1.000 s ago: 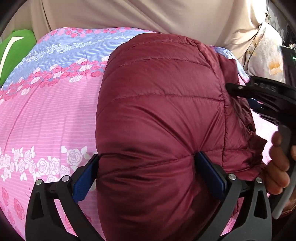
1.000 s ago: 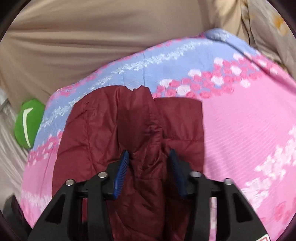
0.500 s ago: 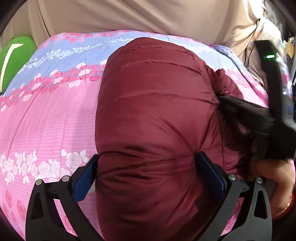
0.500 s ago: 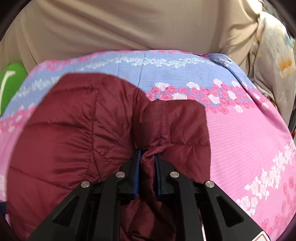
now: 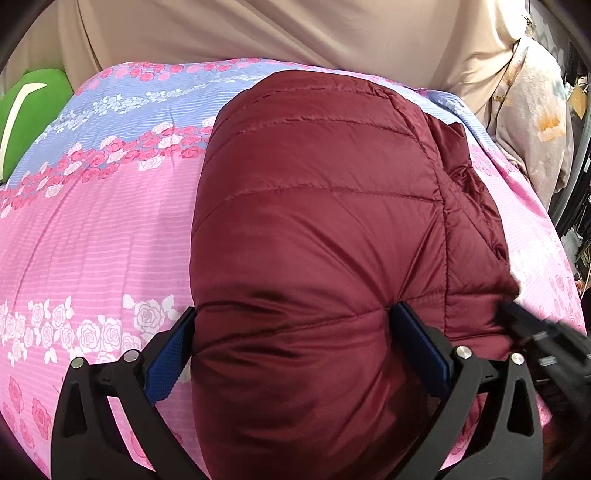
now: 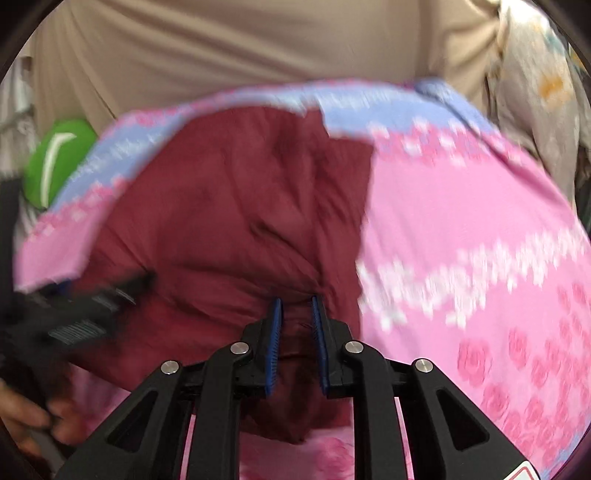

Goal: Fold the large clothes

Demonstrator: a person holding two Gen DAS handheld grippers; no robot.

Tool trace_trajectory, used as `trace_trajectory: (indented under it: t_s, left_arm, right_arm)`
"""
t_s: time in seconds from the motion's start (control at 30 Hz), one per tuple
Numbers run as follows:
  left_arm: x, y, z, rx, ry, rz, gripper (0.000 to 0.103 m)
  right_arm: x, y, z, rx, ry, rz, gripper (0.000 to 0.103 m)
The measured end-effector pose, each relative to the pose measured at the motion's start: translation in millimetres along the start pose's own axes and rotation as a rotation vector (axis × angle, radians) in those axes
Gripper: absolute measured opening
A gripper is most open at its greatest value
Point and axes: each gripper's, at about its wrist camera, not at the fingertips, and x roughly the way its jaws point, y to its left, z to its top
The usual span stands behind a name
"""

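A dark red quilted puffer jacket (image 5: 317,229) lies folded on a pink and blue floral bedsheet (image 5: 96,229). My left gripper (image 5: 295,325) is wide open, its jaws straddling the jacket's puffy near end. In the right wrist view the jacket (image 6: 229,206) fills the middle, blurred by motion. My right gripper (image 6: 295,306) is shut on a bunched fold at the jacket's near right edge. The right gripper's black body shows at the lower right of the left wrist view (image 5: 546,343); the left gripper's body (image 6: 66,314) shows at the left of the right wrist view.
A green cushion (image 5: 26,110) lies at the bed's far left corner. A beige curtain (image 5: 280,29) hangs behind the bed. A pale floral cloth (image 5: 539,122) hangs at the far right. Pink sheet lies left and right of the jacket.
My right gripper closed on the jacket's right edge fold and dropped down and toward me, still moving. The left gripper has stayed open around the jacket's near end.
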Motion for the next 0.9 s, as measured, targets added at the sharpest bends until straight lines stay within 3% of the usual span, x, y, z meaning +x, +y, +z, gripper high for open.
trace_trajectory:
  t_s: [0.13, 0.33, 0.43, 0.53, 0.7, 0.8, 0.87, 0.9]
  left_arm:
    - [-3, -2, 2, 0.008, 0.015, 0.008, 0.098]
    - [-16, 3, 4, -0.001, 0.021, 0.001, 0.098]
    - [-19, -1, 1, 0.010, 0.019, 0.004, 0.098]
    - [-17, -6, 0, 0.027, 0.016, 0.013, 0.098]
    - [-17, -7, 0, 0.028, 0.022, 0.031, 0.098]
    - [-17, -6, 2, 0.018, 0.027, 0.029, 0.098]
    - [-18, -7, 4, 0.013, 0.027, 0.031, 0.098]
    - [-18, -7, 5, 0.012, 0.028, 0.031, 0.098]
  right_arm:
    - [4, -11, 1, 0.057, 0.017, 0.041, 0.015]
    - [-40, -3, 10, 0.015, -0.086, 0.044, 0.016]
    - [-36, 4, 0, -0.022, -0.053, 0.067, 0.016]
    - [-7, 8, -13, -0.056, 0.025, 0.046, 0.016]
    - [-13, 2, -9, -0.012, 0.016, 0.059, 0.017]
    - [-29, -2, 2, 0.006, -0.029, 0.069, 0.025]
    - [-36, -6, 10, 0.016, -0.068, 0.061, 0.044]
    - [-37, -6, 13, 0.021, -0.080, 0.061, 0.046]
